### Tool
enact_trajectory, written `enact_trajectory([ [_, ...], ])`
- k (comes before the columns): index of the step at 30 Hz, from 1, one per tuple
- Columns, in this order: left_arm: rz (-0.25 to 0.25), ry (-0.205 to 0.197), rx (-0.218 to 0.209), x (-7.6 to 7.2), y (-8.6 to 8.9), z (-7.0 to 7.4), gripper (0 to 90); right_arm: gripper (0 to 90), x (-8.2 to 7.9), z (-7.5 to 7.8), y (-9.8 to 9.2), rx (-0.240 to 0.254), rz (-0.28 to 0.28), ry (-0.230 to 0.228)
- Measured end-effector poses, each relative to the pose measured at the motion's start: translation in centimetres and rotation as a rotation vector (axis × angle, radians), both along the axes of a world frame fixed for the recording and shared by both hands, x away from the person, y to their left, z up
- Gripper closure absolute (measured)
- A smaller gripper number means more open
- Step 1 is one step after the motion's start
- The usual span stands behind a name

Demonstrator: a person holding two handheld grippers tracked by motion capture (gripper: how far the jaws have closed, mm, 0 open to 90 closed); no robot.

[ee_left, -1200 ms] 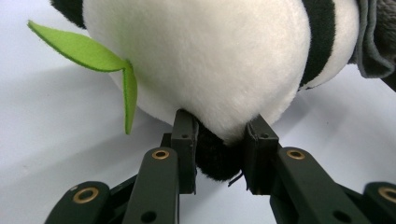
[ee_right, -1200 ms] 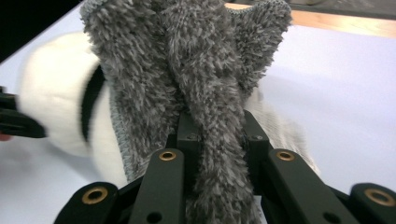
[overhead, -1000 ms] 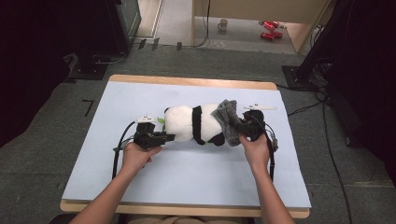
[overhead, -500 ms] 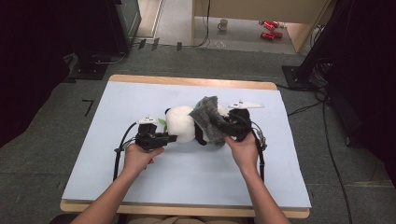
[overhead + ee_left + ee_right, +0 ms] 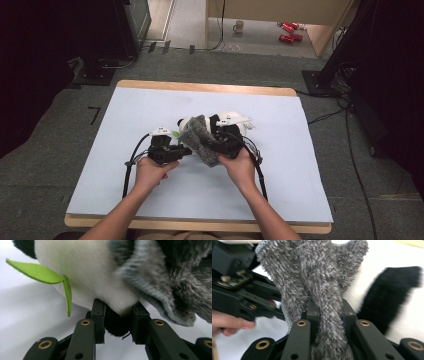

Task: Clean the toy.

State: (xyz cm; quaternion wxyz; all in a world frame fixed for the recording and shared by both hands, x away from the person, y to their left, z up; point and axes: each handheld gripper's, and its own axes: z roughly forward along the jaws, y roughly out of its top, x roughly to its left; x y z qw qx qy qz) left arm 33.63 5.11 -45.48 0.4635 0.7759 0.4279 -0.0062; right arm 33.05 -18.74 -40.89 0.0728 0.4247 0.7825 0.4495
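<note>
White table cover (image 5: 150,200), plush panda (image 5: 100,275) lying crosswise, left gripper (image 5: 117,317) pinching its black paw, right gripper (image 5: 329,315) clamping grey cloth (image 5: 319,277).

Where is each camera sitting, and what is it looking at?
High view: sits above the person's side, looks forward and down on the table; both forearms, left gripper and right gripper show.
Left gripper view: rides the left gripper, looks along its jaws, which pinch a black part of the plush panda.
Right gripper view: rides the right gripper, looks along its jaws, shut on the grey fuzzy cloth; fingers show.
Shared: the grey fuzzy cloth appears in all three views.
</note>
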Motion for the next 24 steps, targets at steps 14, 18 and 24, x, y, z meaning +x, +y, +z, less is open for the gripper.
enact_trajectory([
  [14,0.003,-0.005,0.011,1.6,1.6,-0.1,69.7,75.8,0.5,0.6,-4.1,-0.022,-0.095,0.011],
  [18,-0.001,-0.008,0.019,1.8,1.6,-0.1,69.6,75.8,0.6,0.9,-5.9,-0.015,-0.146,0.005],
  [24,-0.013,-0.027,0.038,1.9,1.6,-0.2,69.3,75.6,0.9,0.2,-8.9,0.017,-0.222,0.022],
])
